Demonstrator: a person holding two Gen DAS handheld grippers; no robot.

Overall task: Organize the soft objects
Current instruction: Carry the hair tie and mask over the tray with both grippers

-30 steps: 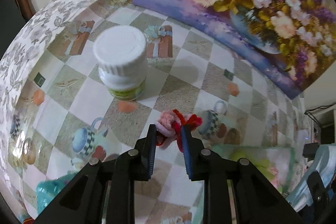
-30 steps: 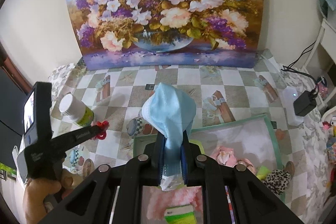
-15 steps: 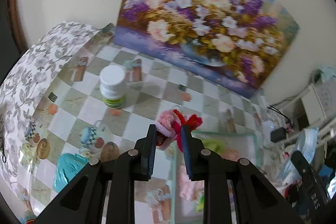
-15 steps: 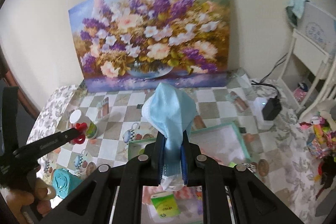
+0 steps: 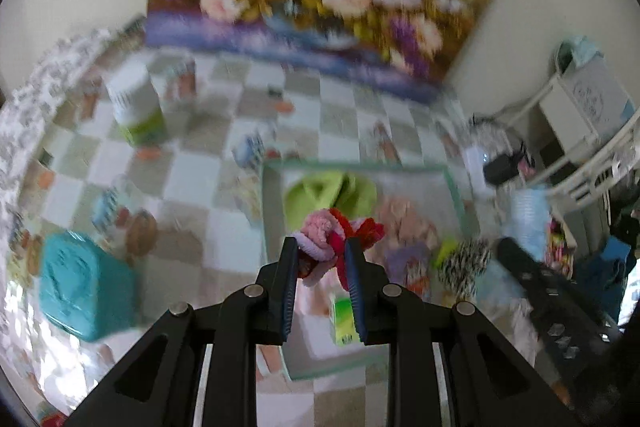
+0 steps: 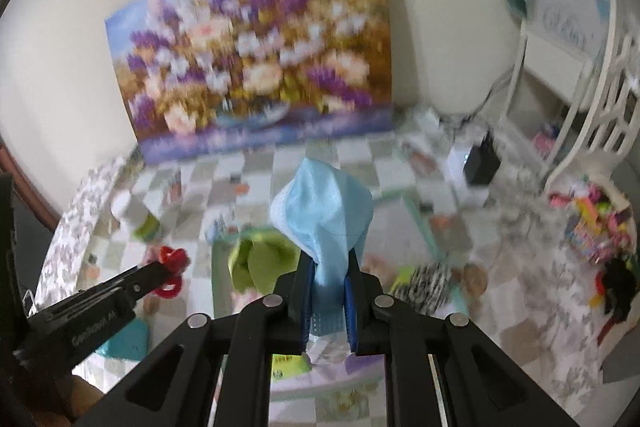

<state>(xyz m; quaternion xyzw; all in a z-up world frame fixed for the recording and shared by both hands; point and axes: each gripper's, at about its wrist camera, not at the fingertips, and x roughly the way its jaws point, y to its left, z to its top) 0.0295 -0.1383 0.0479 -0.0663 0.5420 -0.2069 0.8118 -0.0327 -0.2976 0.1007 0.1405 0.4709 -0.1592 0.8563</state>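
Both views motion-blurred. Checkered tablecloth (image 5: 192,195) spreads below and ahead of both grippers; floral painting (image 6: 256,67) leans on the wall far ahead. Green-rimmed tray (image 5: 454,195) lies directly below and ahead of the left gripper (image 5: 322,251), holding a lime-green soft item (image 5: 320,193), a pink fluffy piece (image 5: 404,223), a zebra-print piece (image 5: 466,261) and a small green packet (image 5: 344,323) just under the right-hand finger. Teal container (image 5: 84,287) sits down-left of the left gripper, white bottle with green label (image 5: 136,107) far ahead-left. Left gripper is clenched on a bundle of hair scrunchies (image 5: 332,235), pink, lilac and red, sticking out past the fingertips, held above the tray's left part. Right gripper (image 6: 328,279) is clamped on a light blue face mask (image 6: 324,211), which stands up between the fingers and pokes out ahead, above the tray's near area. In the right view the left gripper enters from lower left with the red scrunchie at its tip. White chair (image 6: 580,75) far right.
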